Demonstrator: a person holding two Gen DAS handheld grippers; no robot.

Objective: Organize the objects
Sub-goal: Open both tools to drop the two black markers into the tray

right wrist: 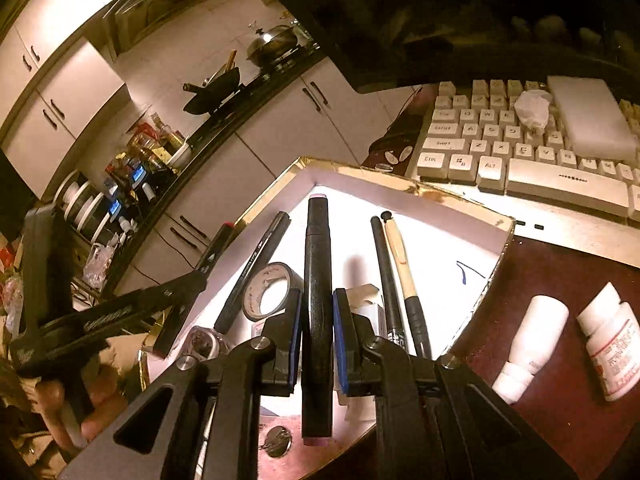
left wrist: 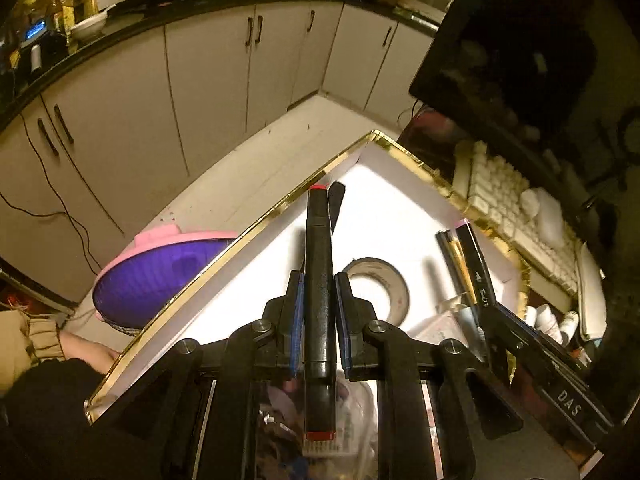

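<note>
My left gripper [left wrist: 318, 312] is shut on a black marker with red ends [left wrist: 319, 280] and holds it above a white box with a gold rim [left wrist: 280, 208]. My right gripper [right wrist: 317, 332] is shut on a black marker with pink ends [right wrist: 317, 280] over the same box [right wrist: 360, 168]. In the box lie a roll of tape [left wrist: 378, 288], also in the right wrist view [right wrist: 272, 290], a black pen [right wrist: 256, 268], another black pen [right wrist: 386, 276] and a beige pen [right wrist: 404, 264]. The right gripper with its marker shows in the left wrist view [left wrist: 486, 300].
A white keyboard [right wrist: 520, 152] lies behind the box, with a white block [right wrist: 588, 116] and crumpled tissue [right wrist: 532, 110] on it. Two white bottles [right wrist: 532, 340] [right wrist: 612, 340] lie right of the box on the dark red table. A purple and pink basket [left wrist: 160, 276] stands left of the box.
</note>
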